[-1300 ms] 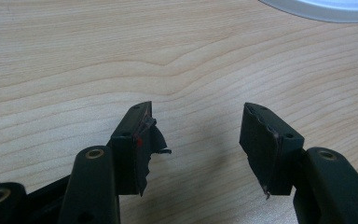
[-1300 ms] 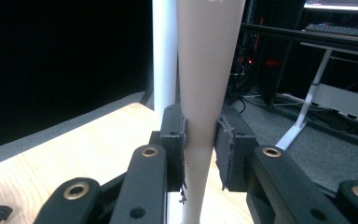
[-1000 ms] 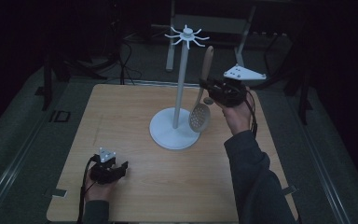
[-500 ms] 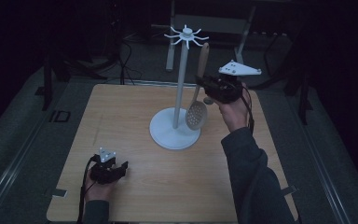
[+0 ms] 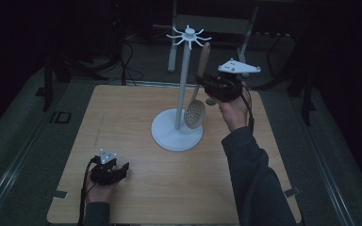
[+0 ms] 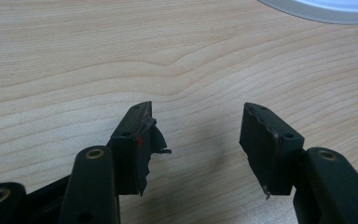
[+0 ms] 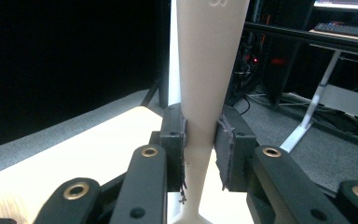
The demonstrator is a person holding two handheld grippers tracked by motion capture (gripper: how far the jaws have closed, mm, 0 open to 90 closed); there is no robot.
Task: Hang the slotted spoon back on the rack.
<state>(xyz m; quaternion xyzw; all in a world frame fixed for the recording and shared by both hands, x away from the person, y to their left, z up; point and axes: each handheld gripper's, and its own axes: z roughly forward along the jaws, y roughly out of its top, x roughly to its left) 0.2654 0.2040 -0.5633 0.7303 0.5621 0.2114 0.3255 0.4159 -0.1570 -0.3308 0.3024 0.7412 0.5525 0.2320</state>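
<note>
Wooden skimmer handle (image 7: 200, 93) pinched by right tongs (image 7: 200, 154) (left tongs (image 6: 198, 135) spread, empty).

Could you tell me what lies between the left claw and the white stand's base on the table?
Nothing: in the high view, bare wood runs from the left claw to the stand's base, and the left gripper view shows the same bare table.

The right tool (image 5: 210, 89) holds a slotted spoon (image 5: 196, 109) beside the white stand (image 5: 181, 94).
</note>
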